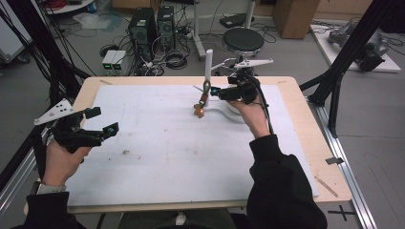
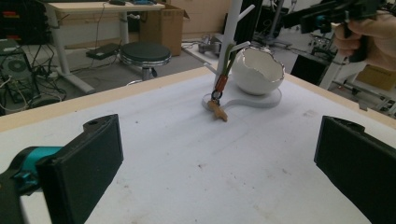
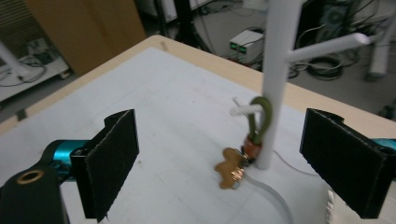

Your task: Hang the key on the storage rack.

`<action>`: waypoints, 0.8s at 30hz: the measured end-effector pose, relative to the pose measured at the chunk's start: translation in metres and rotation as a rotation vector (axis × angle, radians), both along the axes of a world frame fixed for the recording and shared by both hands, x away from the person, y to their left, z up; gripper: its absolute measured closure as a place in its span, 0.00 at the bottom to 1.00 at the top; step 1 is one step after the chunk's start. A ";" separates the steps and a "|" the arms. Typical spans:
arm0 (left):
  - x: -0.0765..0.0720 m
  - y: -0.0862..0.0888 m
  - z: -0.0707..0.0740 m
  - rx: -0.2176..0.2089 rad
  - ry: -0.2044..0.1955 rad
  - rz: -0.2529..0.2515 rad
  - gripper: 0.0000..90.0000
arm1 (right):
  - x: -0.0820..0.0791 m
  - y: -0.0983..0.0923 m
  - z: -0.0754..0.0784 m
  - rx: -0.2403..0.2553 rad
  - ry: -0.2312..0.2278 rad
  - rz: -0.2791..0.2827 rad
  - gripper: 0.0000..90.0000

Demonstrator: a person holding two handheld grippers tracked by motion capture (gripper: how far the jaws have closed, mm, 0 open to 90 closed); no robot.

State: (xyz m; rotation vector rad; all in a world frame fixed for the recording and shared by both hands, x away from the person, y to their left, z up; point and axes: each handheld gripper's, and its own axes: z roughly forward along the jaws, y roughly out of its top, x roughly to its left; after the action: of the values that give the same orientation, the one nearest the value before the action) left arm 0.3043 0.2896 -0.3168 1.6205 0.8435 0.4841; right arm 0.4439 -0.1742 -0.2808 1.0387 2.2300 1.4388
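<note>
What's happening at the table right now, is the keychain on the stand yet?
Yes, it looks hung. The keychain dangles by its green loop from a low peg of the white stand, its brown charm resting at the base beside the white bowl. The right tool sits open close to the stand with nothing between its jaws. The left tool is open too, held over the near left part of the table, away from the work.
</note>
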 end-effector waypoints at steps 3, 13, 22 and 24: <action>0.009 -0.001 -0.001 -0.002 0.008 -0.001 0.02 | -0.012 -0.018 0.000 -0.003 -0.013 -0.006 0.11; 0.029 -0.026 -0.008 0.023 0.029 -0.019 0.02 | -0.060 -0.079 -0.007 -0.054 -0.034 0.052 0.11; 0.038 -0.040 -0.008 0.035 0.025 -0.018 0.02 | -0.086 -0.125 -0.006 -0.044 -0.065 -0.017 0.11; 0.039 -0.040 -0.007 0.032 0.023 -0.021 0.02 | -0.093 -0.135 -0.007 -0.041 -0.074 -0.039 0.11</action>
State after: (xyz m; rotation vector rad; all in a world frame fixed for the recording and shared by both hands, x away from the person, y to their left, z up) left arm 0.3435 0.2496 -0.3240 1.6655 0.8386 0.4665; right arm 0.3506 -0.3094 -0.2875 0.9934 2.1661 1.3863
